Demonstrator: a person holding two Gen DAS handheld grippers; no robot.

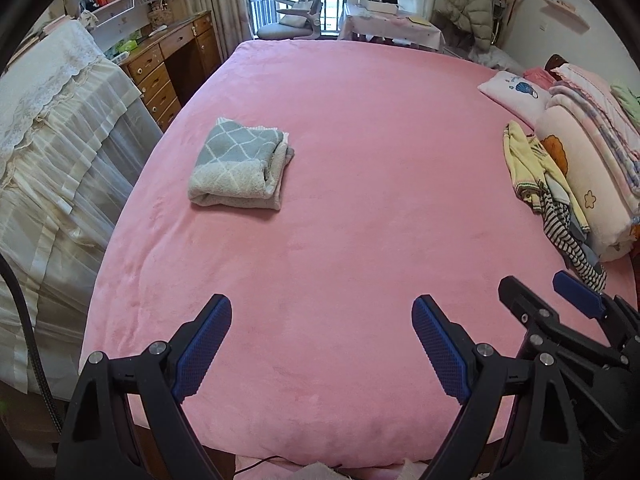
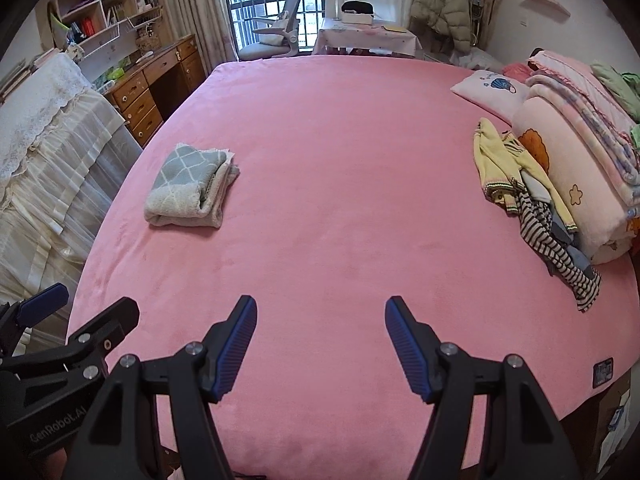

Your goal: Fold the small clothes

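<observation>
A folded grey and white patterned cloth [image 1: 240, 164] [image 2: 192, 186] lies on the left half of the pink bed [image 1: 360, 220] [image 2: 340, 200]. At the bed's right side a heap of small clothes [image 1: 544, 196] [image 2: 532, 204], yellow, grey and striped, leans against stacked bedding. My left gripper [image 1: 322, 312] hangs open above the bed's near edge, nothing between its blue pads. My right gripper [image 2: 320, 312] is open too, empty, above the near edge. Each gripper shows in the other's view: the right gripper [image 1: 540, 292] low right, the left gripper [image 2: 92, 300] low left.
Folded quilts [image 1: 592, 152] [image 2: 580, 148] and a pink pillow [image 1: 516, 92] [image 2: 488, 88] fill the bed's right side. A lace-covered piece of furniture [image 1: 52, 140] and a wooden desk [image 1: 168, 68] stand left. A chair [image 1: 300, 12] and small table [image 1: 388, 24] stand beyond the far edge.
</observation>
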